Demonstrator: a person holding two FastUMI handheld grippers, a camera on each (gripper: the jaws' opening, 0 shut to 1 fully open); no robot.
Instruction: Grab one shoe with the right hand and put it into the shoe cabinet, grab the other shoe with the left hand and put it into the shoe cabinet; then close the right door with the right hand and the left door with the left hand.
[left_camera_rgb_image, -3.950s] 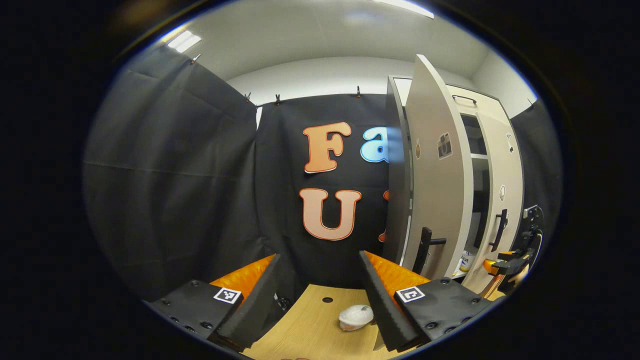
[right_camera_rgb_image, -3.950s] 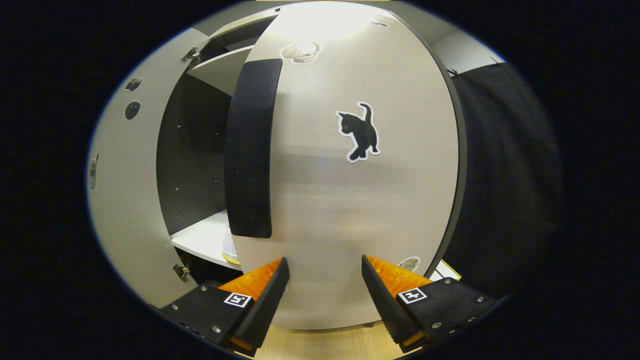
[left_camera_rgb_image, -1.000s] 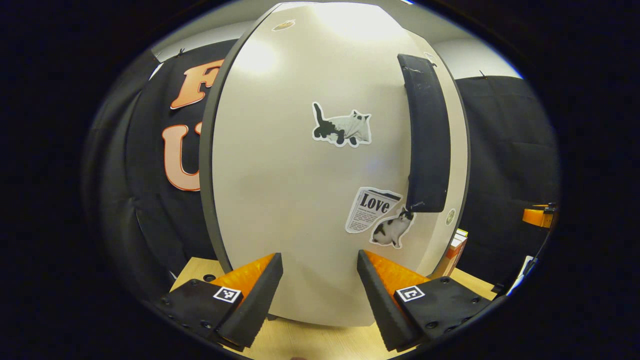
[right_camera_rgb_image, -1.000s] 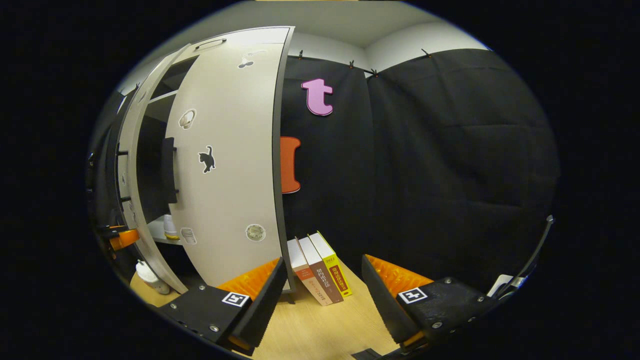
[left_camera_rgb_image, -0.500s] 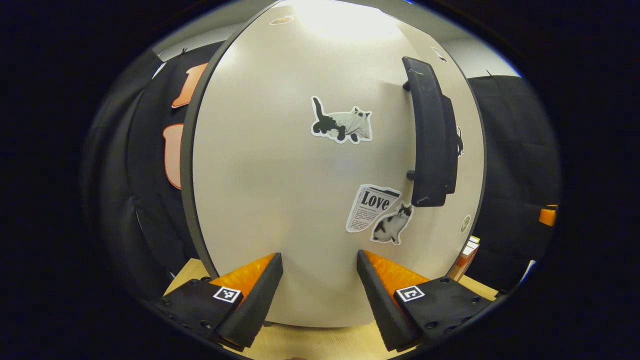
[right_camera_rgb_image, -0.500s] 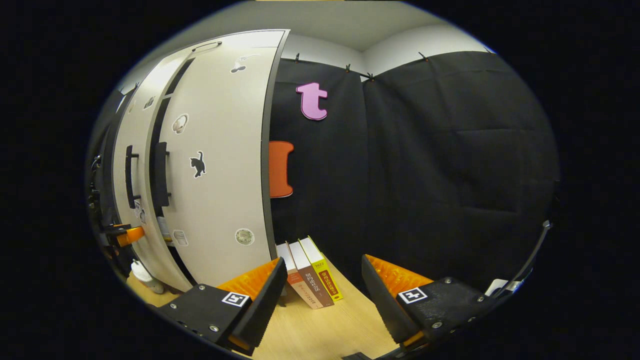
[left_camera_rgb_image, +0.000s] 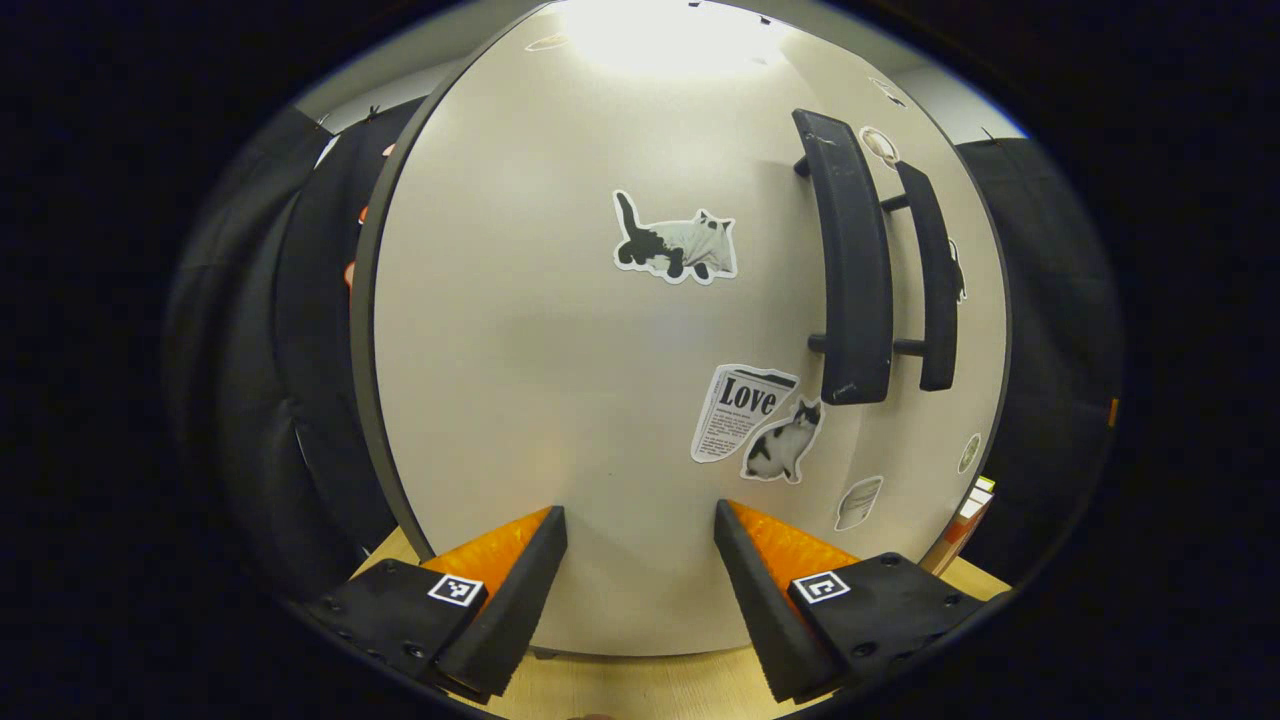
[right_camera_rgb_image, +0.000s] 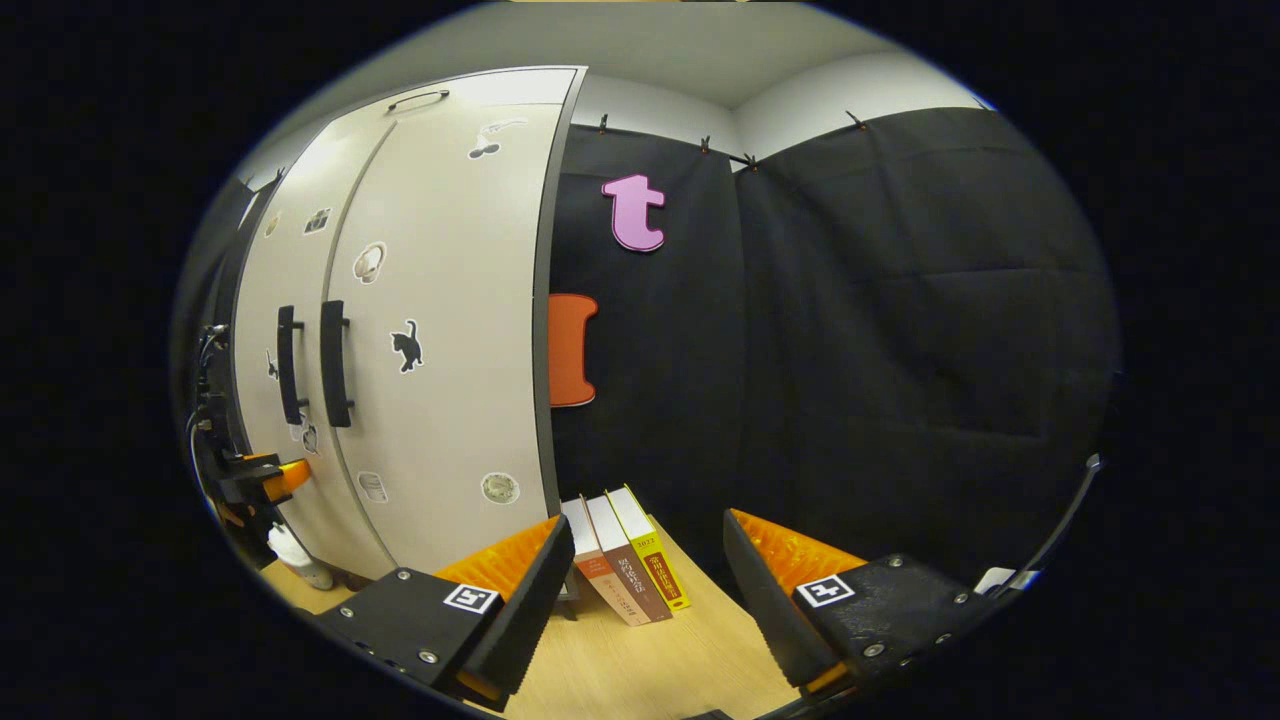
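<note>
The step in hand is judged to be the closing of the left door (left_camera_rgb_image: 560, 340) with the left gripper (left_camera_rgb_image: 640, 560). To finish it well, press flat against the bare panel below the cat sticker (left_camera_rgb_image: 676, 246), well away from the hinge edge, and push straight in until the door seats; avoid the left handle (left_camera_rgb_image: 850, 260), since no grasp is needed for a push. In the left gripper view the door stands squarely ahead and very close, its handle now lying just beside the right handle (left_camera_rgb_image: 934, 280), which suggests the two doors are flush or nearly so. The left gripper's fingers are spread wide and hold nothing; whether their tips touch the panel cannot be told. The gripper is level and points squarely at the door face. In the right gripper view the shoe cabinet (right_camera_rgb_image: 440, 330) appears at the left with no dark gap between its doors, and the left gripper (right_camera_rgb_image: 270, 478) shows low against the left door. A white object (right_camera_rgb_image: 295, 555) sits on the table (right_camera_rgb_image: 640, 670) at the cabinet's foot; what it is cannot be told, and the shoes are presumably inside. The right gripper (right_camera_rgb_image: 645, 575) is wide open, empty, held away from the cabinet and pointing toward the books (right_camera_rgb_image: 625, 560) and the booth wall.
</note>
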